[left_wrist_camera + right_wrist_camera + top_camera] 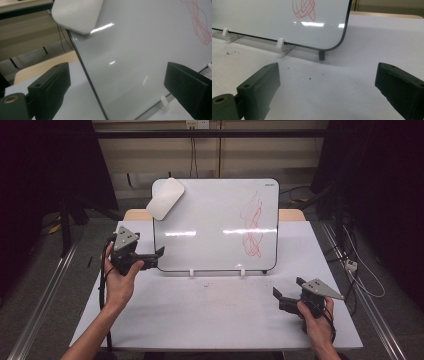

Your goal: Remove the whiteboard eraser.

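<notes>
- Standing propped near the white table's (200, 315) far edge, the rounded white-surfaced whiteboard with black rim (215, 225) runs its long axis left to right, face toward the person.
- Red scribble (251, 227) marks its right part.
- A white oblong eraser (165, 198) sits tilted at its upper-left corner.
- The left gripper (159, 255) hovers by the board's left edge, jaws wide, empty.
- The right gripper (287, 288) rests low, jaws wide, empty.
</notes>
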Tool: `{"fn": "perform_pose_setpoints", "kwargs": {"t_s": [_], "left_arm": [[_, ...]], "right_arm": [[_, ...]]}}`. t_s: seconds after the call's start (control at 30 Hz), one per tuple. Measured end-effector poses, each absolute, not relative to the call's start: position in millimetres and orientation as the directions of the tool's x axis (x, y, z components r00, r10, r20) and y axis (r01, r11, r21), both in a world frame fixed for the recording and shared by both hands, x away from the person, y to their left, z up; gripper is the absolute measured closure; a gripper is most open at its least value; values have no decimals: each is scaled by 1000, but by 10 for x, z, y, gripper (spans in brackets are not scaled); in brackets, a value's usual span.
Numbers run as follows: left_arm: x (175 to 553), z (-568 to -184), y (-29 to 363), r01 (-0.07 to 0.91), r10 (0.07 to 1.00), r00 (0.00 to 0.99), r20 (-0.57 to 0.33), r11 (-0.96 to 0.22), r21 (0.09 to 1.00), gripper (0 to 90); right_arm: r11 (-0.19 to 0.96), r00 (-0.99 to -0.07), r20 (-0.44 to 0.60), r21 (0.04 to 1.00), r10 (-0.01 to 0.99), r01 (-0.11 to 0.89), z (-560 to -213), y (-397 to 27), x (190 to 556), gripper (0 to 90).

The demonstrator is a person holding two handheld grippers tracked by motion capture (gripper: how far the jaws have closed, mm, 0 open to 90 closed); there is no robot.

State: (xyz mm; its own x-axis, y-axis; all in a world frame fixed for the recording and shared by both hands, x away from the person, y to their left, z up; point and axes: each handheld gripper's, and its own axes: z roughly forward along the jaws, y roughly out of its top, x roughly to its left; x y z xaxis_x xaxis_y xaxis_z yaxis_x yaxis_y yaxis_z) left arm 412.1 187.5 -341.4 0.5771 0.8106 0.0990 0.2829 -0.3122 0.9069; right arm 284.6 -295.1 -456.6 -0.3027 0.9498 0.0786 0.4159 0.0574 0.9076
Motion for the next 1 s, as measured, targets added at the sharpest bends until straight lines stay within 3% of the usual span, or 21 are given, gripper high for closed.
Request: {"fn": "perform_pose_setpoints", "kwargs": {"t_s": [0.37,1.0], "left_arm": [[4422,-3188,1750,285,804,581,127,-346,894,68],[4770,-2905,1485,199,788,545,288,-455,868,59]], "right_arm": [[76,-332,74,906,940,417,-4576,-2885,2907,62],[85,-342,68,906,937,414,-4554,-2817,2939,63]]}}
